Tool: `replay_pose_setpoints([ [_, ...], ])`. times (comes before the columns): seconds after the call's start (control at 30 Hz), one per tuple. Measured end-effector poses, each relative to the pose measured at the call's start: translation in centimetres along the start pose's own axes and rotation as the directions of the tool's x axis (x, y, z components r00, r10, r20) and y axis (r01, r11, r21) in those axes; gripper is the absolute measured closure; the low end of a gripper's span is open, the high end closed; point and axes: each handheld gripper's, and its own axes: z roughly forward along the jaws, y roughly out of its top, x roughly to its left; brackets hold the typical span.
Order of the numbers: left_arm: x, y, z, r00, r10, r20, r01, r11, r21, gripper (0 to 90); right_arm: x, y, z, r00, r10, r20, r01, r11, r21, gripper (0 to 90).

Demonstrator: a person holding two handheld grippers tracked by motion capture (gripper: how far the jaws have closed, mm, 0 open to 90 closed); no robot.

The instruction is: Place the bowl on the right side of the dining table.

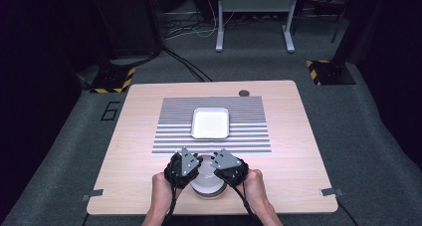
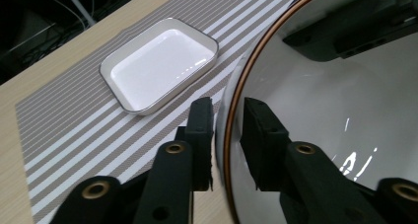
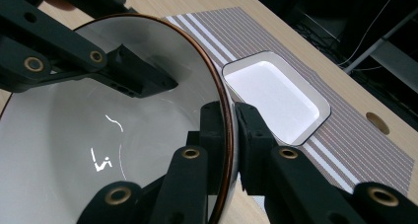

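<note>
A white bowl (image 1: 208, 185) with a thin brown rim sits at the near edge of the table, between both hands. My left gripper (image 1: 197, 172) straddles its left rim (image 2: 227, 118): one jaw stands outside the wall and one inside, and slim gaps show on both sides, so the pads do not press. My right gripper (image 1: 218, 174) is shut on the opposite rim (image 3: 229, 120), one pad against each face of the wall. The bowl's inside (image 3: 98, 135) is bare and glossy. The left gripper's jaw (image 3: 143, 78) reaches over the bowl's far rim in the right gripper view.
A shallow white rectangular tray (image 1: 211, 123) lies empty in the middle of a grey striped placemat (image 1: 249, 136), just beyond the bowl. The wooden table (image 1: 293, 156) has a round cable hole (image 1: 243, 93) at its far edge. Dark floor, cables and a stand lie behind.
</note>
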Motion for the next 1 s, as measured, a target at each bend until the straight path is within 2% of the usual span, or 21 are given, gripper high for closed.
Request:
replay_pose_setpoints([
  [0.17,0.1,0.0,-0.3,0.9998,-0.020,0.001,0.020,0.9993,-0.033,77.6,0.2,0.0,-0.3,0.9998,-0.010,0.019,0.011,1.000,-0.025,83.0],
  [0.23,0.1,0.1,-0.7,0.9998,-0.011,-0.015,0.010,0.9988,-0.049,78.3,0.3,0.1,-0.4,0.9995,-0.018,0.027,0.019,0.999,-0.034,82.9],
  [0.27,0.1,0.2,-1.1,0.9994,-0.022,-0.025,0.021,0.9983,-0.055,78.3,0.4,0.3,-0.6,0.9989,-0.026,0.039,0.028,0.999,-0.042,82.9],
  [0.37,0.2,0.8,-1.8,0.9985,-0.008,-0.053,0.004,0.9961,-0.089,78.5,0.4,0.9,-1.1,0.9967,-0.051,0.064,0.056,0.995,-0.078,82.9],
  [0.47,0.5,1.1,-2.2,0.9982,0.004,-0.059,-0.010,0.9949,-0.101,78.5,0.3,1.3,-1.4,0.9956,-0.060,0.072,0.066,0.993,-0.096,82.9],
  [0.77,0.9,1.9,-2.1,0.9977,0.006,-0.068,-0.013,0.9938,-0.111,78.7,-0.3,1.8,-1.4,0.9950,-0.049,0.087,0.059,0.992,-0.115,82.8],
  [1.0,1.5,2.9,-2.0,0.9971,0.022,-0.072,-0.031,0.9915,-0.127,79.0,-1.0,2.3,-1.5,0.9937,-0.037,0.106,0.050,0.991,-0.124,82.8],
])
